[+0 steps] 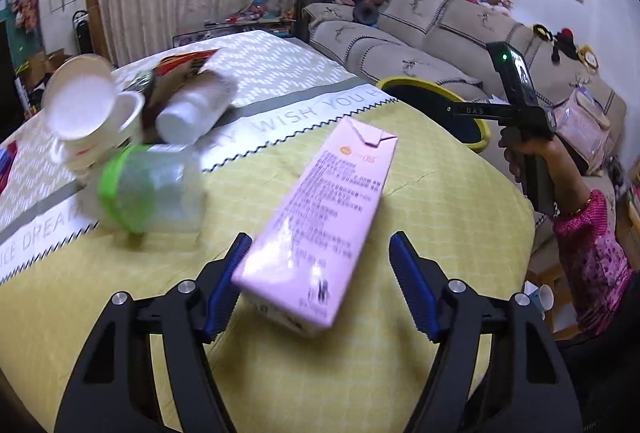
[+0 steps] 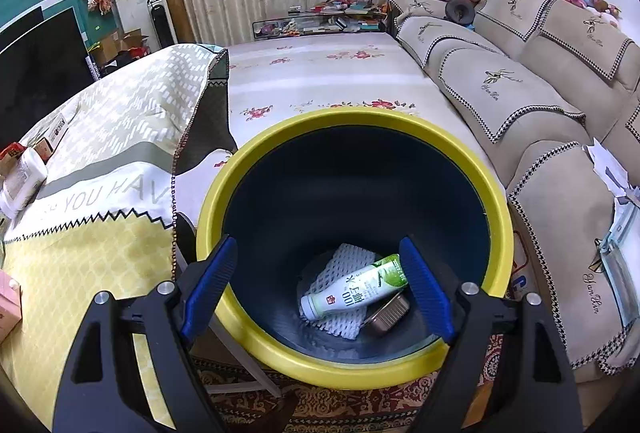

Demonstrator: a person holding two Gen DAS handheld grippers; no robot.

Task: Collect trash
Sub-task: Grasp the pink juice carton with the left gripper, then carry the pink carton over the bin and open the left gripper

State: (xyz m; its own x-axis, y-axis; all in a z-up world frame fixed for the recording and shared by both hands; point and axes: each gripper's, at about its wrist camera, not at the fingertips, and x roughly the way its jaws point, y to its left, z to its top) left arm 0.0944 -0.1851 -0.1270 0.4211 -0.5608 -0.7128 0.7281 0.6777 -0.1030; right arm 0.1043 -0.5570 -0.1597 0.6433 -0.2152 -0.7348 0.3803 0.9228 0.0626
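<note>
Pink carton (image 1: 320, 217) lying flat on table (image 1: 420, 201) near bin (image 2: 352, 365), left tool (image 1: 316, 273) spread around its near end, not pinching; likely light, stiff, crushable, so grip the long sides; right tool (image 2: 320, 289) spread empty over bin.

- The pink carton (image 1: 320, 217) lies on the tabletop (image 1: 420, 365) between the fingers of the left claw (image 1: 320, 285); the left pad touches it, and a gap stays open at the right pad.
- Far left, a clear jar with a green lid (image 1: 152, 189), paper cups (image 1: 96, 117) and a toppled white cup (image 1: 196, 109) crowd together (a cluster that blocks that side).
- Right of the carton the yellow cloth lies bare up to the table's edge.
- The bin (image 2: 352, 365) gapes wide under the right claw (image 2: 320, 293); a bottle (image 2: 356, 289), foam net (image 2: 340, 273) and tin (image 2: 388, 313) cover only its floor.
- The sofa (image 2: 520, 105) closes in the bin's right side.
</note>
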